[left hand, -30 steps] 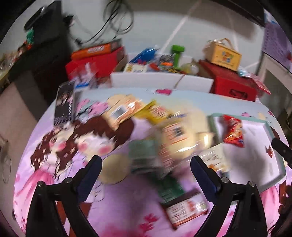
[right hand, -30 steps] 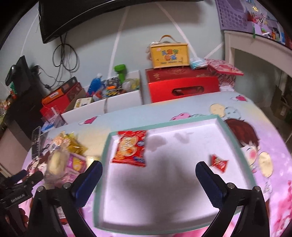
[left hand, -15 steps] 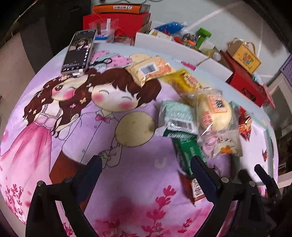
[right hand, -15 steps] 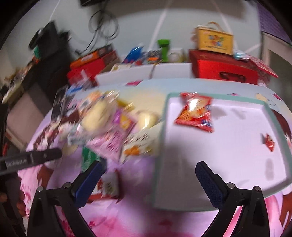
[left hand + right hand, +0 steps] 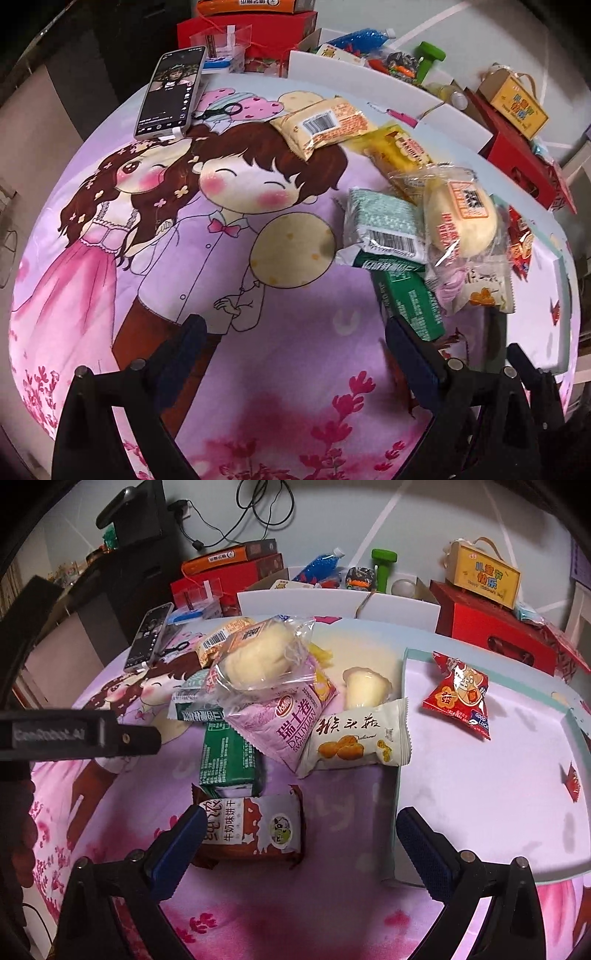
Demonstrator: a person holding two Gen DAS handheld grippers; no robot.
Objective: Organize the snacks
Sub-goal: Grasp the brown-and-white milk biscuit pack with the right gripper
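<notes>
A heap of snack packs lies on the cartoon cloth: a clear-bagged bun (image 5: pixel 258 657) (image 5: pixel 461 218), a lilac Swiss-roll pack (image 5: pixel 288 727), a white pastry pack (image 5: pixel 354 738), a green box (image 5: pixel 227 760) (image 5: pixel 410 302), a brown milk-biscuit pack (image 5: pixel 255 827), a jelly cup (image 5: pixel 364 688). A white tray (image 5: pixel 480 812) with a teal rim holds a red snack bag (image 5: pixel 460 694) and a small red sachet (image 5: pixel 572 781). My right gripper (image 5: pixel 299 845) is open, just before the brown pack. My left gripper (image 5: pixel 291 350) is open and empty, left of the heap.
A phone (image 5: pixel 171 90) and small scissors (image 5: pixel 221 110) lie at the cloth's far left. An orange pack (image 5: pixel 325 123) and a yellow pack (image 5: pixel 402 149) lie behind the heap. White boxes (image 5: pixel 336 603), red boxes (image 5: pixel 491 627) and a yellow carton (image 5: pixel 484 572) line the back.
Both grippers swung left and down, from facing the tray to facing the snack heap and cloth. The right gripper now hovers near the brown pack. Jaws stayed open.
</notes>
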